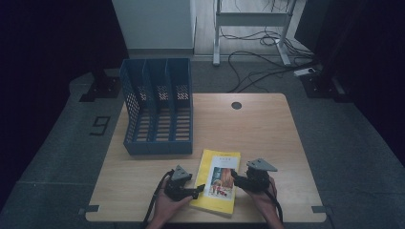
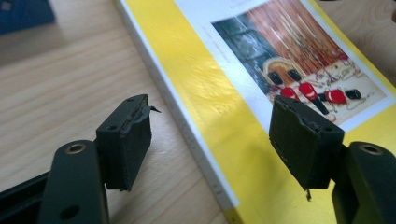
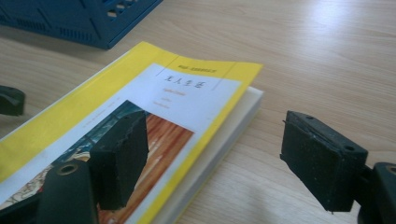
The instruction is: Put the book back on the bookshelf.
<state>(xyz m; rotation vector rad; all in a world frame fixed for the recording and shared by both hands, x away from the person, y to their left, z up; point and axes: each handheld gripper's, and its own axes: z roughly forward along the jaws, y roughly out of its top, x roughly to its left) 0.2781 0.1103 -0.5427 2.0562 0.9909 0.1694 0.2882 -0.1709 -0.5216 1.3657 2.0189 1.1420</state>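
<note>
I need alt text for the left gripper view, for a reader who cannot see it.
A yellow book lies flat on a wooden table. The left gripper has open jaws straddling the book's edge, one over the table, one over the cover.

Blue file rack (image 1: 157, 112) blocks far-left table (image 1: 267, 129); right side open
</note>
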